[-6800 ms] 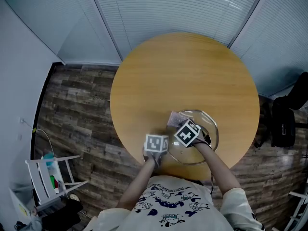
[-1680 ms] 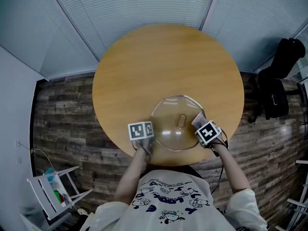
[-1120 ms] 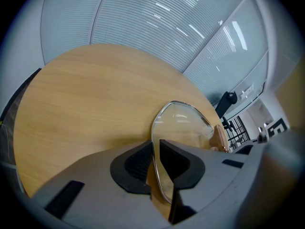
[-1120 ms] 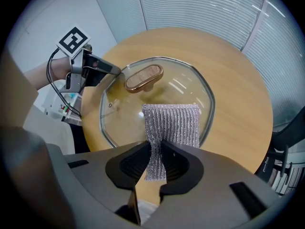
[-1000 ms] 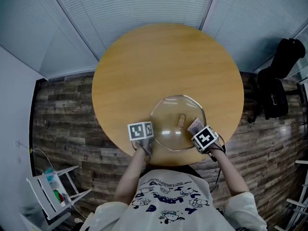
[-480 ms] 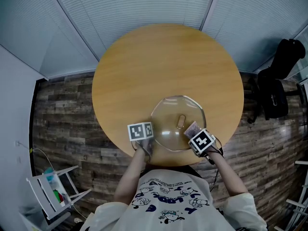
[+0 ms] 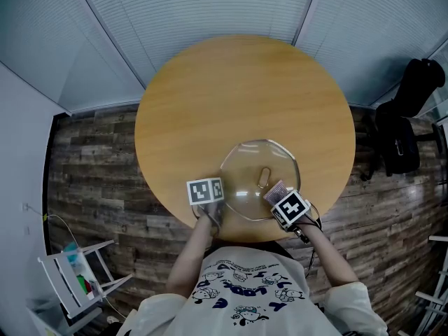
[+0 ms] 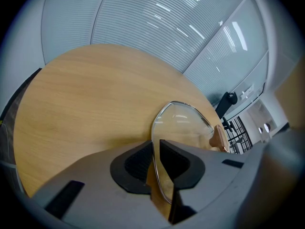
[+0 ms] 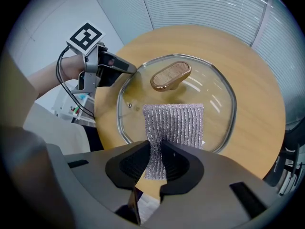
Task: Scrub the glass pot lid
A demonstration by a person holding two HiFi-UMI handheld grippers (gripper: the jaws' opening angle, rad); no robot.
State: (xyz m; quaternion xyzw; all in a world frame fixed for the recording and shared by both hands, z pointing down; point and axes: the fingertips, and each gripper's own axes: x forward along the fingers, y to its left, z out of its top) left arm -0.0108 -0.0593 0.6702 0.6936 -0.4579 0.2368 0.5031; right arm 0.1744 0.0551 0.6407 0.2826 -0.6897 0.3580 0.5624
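Your left gripper (image 8: 156, 149) is pinching the rim of the glass pot lid (image 8: 183, 123), which lies on the round wooden table (image 7: 210, 96). Your right gripper (image 9: 156, 159) squeezes a silver mesh scrub cloth (image 9: 174, 123). The cloth rests on the lid's glass right in front of its jaws, with the wooden knob (image 9: 170, 75) just past it.

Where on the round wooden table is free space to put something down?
The far half of the round wooden table, beyond the clear glass pot lid, is bare. Narrower bare strips flank the lid. The near edge is crowded: the left gripper clamps the lid's rim, the right gripper holds a silver mesh cloth on the glass.
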